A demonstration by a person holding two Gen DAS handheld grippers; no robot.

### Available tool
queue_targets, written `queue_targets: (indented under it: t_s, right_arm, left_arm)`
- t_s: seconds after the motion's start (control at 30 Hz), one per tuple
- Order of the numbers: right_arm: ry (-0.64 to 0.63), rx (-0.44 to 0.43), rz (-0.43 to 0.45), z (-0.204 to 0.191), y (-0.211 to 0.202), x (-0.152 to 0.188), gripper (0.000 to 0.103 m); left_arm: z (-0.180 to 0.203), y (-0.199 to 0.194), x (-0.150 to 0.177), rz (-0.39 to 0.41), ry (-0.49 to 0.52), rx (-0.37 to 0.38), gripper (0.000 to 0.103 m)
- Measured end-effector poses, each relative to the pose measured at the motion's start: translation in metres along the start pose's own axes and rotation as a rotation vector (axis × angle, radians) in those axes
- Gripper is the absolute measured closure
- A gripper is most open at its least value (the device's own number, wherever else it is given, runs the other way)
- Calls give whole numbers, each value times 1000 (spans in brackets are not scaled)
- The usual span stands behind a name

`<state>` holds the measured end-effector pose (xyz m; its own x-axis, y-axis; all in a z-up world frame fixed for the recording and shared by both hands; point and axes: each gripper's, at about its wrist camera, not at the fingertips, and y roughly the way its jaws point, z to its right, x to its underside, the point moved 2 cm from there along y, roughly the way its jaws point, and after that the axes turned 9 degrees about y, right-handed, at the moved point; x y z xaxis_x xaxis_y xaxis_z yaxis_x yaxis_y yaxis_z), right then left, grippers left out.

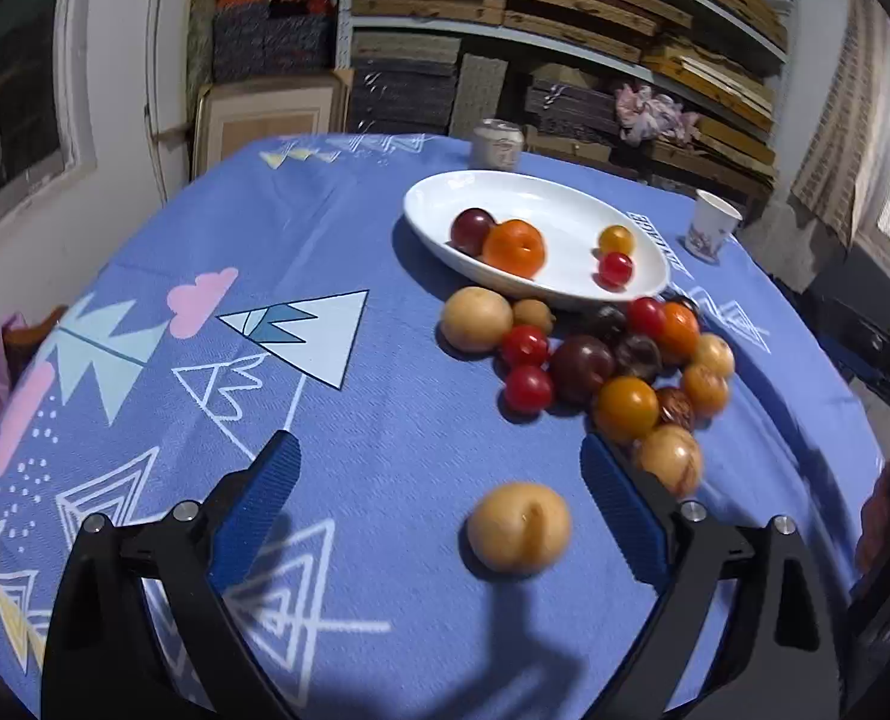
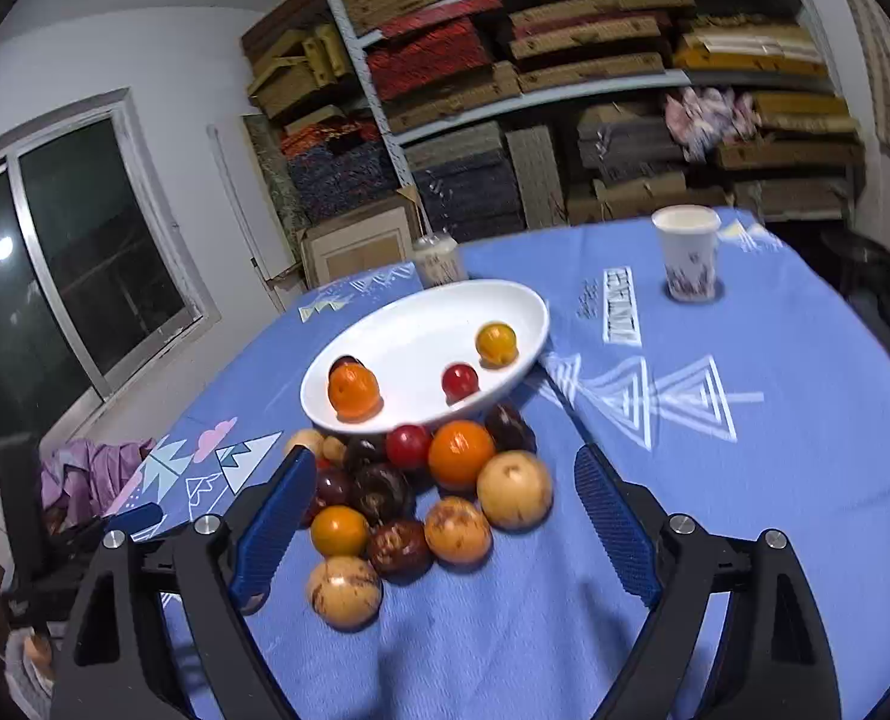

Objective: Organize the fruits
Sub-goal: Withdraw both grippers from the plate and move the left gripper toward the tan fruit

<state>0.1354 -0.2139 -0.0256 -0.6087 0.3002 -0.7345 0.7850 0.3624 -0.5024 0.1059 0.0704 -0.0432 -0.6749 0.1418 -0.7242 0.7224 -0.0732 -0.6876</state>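
Note:
A white oval dish (image 1: 565, 198) (image 2: 408, 324) holds an orange fruit (image 1: 514, 247) (image 2: 353, 391), a dark plum (image 1: 470, 230), a yellow tomato (image 1: 616, 238) (image 2: 496, 342) and a red tomato (image 1: 616, 269) (image 2: 460, 380). A pile of several mixed fruits (image 1: 613, 360) (image 2: 420, 480) lies on the blue cloth in front of the dish. A tan fruit (image 1: 518, 528) lies alone between the fingers of my open, empty left gripper (image 1: 438, 456). My right gripper (image 2: 445, 468) is open and empty, above the near side of the pile.
A paper cup (image 1: 710, 227) (image 2: 688, 252) stands right of the dish, a can (image 1: 497, 144) (image 2: 440, 258) behind it. The round table's edge (image 1: 853, 420) curves close on the right. Shelves of stacked boards fill the back wall. Pink cloth (image 2: 90, 468) lies at the left.

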Motion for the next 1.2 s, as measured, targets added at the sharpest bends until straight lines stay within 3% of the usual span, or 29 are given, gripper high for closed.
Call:
queue_targets:
  t_s: [0.2,0.5,0.6,0.73,1.03,1.2]
  right_arm:
    - [40,-13,-5,8,-1,2,14]
    - [46,-2,-34,6,3,6,14]
    - [36,6,-43,4,5,8,14]
    - [42,9,-50,6,7,8,14]
    - [7,18,-72,0,12,13,14]
    - [-7,33,-97,0,17,17,14]
  left_arm:
    - [29,1,21,-62,128,-36,6]
    - [9,38,22,-218,39,-5,5]
    - [4,37,22,-207,21,-24,4]
    - [-13,27,16,-139,-14,-119,4]
    - [18,43,12,-178,131,9,5]
    - [1,38,14,-160,24,42,7]
